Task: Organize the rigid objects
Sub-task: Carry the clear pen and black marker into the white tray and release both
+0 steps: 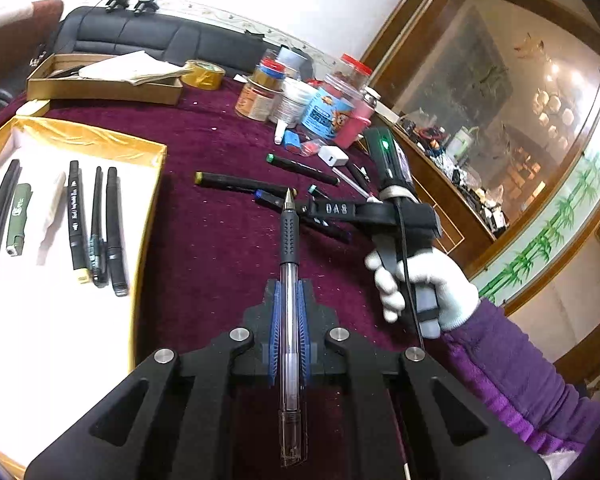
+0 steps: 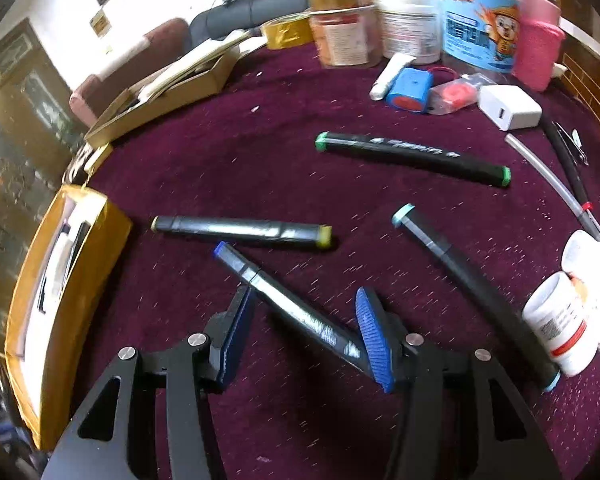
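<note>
My left gripper [image 1: 290, 292] is shut on a clear pen [image 1: 289, 236] with a black rubber grip, tip pointing away. To its left a gold-rimmed box [image 1: 156, 184] with a white floor holds several dark pens and markers in a row. My right gripper [image 2: 305, 294] stands open low over the maroon cloth, a blue-capped marker [image 2: 260, 280] lying slantwise between its fingers. Around it lie a yellow-capped marker [image 2: 240, 232], a green-capped marker [image 2: 412, 158] and a light-blue-capped marker [image 2: 460, 276]. The left wrist view shows a white-gloved hand [image 1: 420, 284] holding the right gripper's handle.
Jars and tubs [image 1: 328, 108] crowd the table's far side, with a gold tape roll [image 1: 202, 74] and a cardboard box [image 1: 100, 88] of papers. A white charger [image 2: 508, 112], thin pens [image 2: 572, 176] and white bottles [image 2: 560, 320] sit at the right.
</note>
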A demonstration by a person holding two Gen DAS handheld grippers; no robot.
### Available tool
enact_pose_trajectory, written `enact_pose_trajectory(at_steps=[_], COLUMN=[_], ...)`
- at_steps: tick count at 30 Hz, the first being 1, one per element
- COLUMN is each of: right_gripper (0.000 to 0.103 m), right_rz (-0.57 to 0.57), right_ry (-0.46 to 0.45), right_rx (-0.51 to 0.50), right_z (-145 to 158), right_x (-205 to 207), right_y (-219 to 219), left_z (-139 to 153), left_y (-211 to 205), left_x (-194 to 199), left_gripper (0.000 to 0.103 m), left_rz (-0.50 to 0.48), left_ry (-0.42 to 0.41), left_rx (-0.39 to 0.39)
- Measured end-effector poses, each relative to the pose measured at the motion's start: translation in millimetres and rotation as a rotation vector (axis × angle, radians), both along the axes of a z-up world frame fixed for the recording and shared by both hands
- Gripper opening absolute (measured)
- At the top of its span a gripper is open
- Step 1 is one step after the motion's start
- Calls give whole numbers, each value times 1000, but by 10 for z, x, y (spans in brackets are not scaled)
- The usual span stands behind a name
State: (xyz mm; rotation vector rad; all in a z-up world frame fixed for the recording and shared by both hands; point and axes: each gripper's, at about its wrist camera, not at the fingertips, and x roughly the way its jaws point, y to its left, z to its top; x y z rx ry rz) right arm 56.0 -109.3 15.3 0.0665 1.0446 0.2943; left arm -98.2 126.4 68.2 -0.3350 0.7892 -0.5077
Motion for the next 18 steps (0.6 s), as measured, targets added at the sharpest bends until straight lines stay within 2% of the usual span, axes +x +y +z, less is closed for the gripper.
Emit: enact_pose_trajectory(at_steps=[4,5,6,8,9,12,15,18], right_gripper=[46,41,29,16,13,13,13,13], right_rz=[16,13,18,21,22,12,-5,-8], right_ry=[-22,-35,-49,-52,-53,-44,-42,-44], right_rx=[-168,-197,-198,-180,-175,-139,-46,97], right_z=[-33,-34,-28,-22,-23,-16,88,252], right_x=[-103,-131,-166,-208,-231,-243,-298,-390], right_y=[274,327,365,401,416,400,345,319], left_z=[5,30,68,127,148,227,257,195], left_y=[130,176,243,392,461,732,1021,1311], left_x=[14,-6,-36,-79,-99,-183,-259,-265], left_gripper=[6,6,6,6,6,6,6,6], left_rz=[22,31,47,81,98,167,235,297], left_ry=[9,3,-7,-24,-28,-47,-61,-45], left_rx=[-34,-38,-38,-37,-38,-32,-36,-61])
